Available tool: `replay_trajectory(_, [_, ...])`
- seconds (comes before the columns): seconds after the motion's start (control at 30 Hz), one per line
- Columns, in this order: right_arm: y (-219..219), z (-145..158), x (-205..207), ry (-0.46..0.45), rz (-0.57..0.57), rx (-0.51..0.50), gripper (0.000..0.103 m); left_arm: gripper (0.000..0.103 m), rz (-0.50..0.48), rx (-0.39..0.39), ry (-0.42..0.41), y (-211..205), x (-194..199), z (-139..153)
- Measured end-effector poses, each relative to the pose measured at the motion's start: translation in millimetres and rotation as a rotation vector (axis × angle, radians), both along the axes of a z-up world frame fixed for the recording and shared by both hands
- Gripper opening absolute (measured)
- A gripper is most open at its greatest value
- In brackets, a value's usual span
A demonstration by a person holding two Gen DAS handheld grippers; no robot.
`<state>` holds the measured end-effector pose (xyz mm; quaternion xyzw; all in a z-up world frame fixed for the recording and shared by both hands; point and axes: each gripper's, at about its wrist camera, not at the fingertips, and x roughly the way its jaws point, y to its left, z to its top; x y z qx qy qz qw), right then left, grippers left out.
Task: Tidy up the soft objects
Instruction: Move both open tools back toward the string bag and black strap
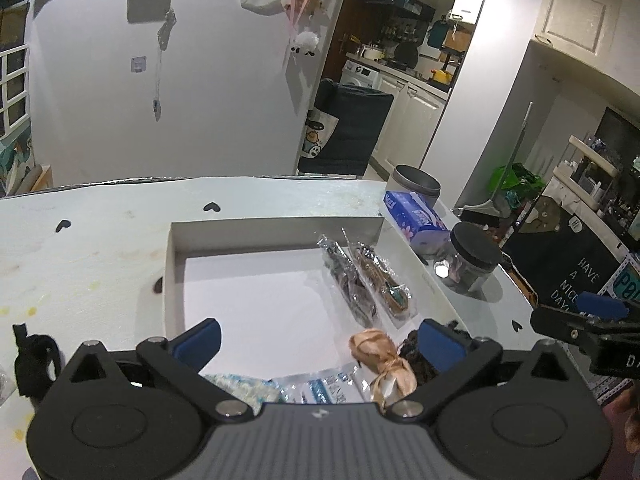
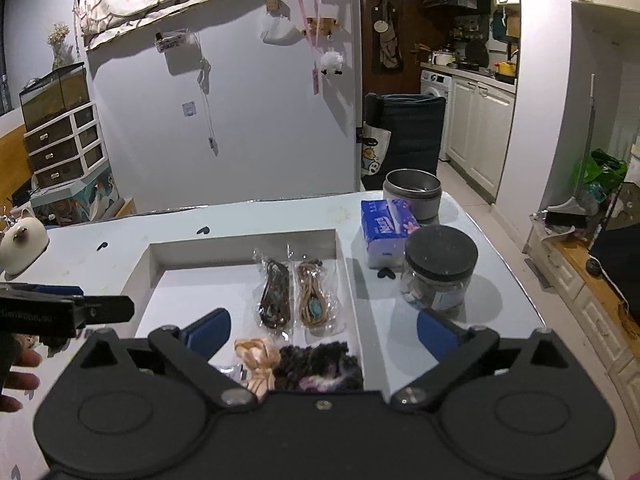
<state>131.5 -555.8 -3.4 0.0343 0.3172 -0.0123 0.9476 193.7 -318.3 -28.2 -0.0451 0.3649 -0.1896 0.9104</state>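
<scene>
Left wrist view first: the left tongs (image 1: 318, 342) are spread wide with nothing between the pads, hanging over the near edge of the white tray (image 1: 276, 226). Just ahead of the right pad sits the peach scrunchie (image 1: 380, 356), touching a dark fuzzy scrunchie (image 1: 412, 354) beside it. Further ahead, toward the right, two bagged cord pieces (image 1: 368, 284) lie side by side. Right under the tongs, at the near wall, are a pale knit piece (image 1: 240, 386) and a clear packet (image 1: 320, 388). Off to the left on the bench (image 1: 80, 248) lies a black strap (image 1: 34, 360), still outside the tray.

Right wrist view now: the right tongs (image 2: 323, 334) are spread wide too, empty, the same two scrunchies sitting between and just below the pads, inside the tray. The bagged pair lies ahead. My read: most soft items are already gathered, and the strap looks like what's left.
</scene>
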Motion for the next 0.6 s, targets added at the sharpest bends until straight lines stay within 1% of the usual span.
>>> replay_trajectory(0.17, [16,-3,-18,-0.047,-0.05,-0.042,0.103,0.103,-0.012,0.01,-0.021,15,-13,-2])
replay_trajectory(0.43, [48,-5,-31,-0.036,-0.043,-0.035,0.103,0.103,0.008,-0.008,-0.025,56,-25,2])
replay_trajectory(0.6, [77,-4,-31,-0.031,-0.045,-0.048,0.103,0.103,0.038,-0.003,-0.029,94,-28,5])
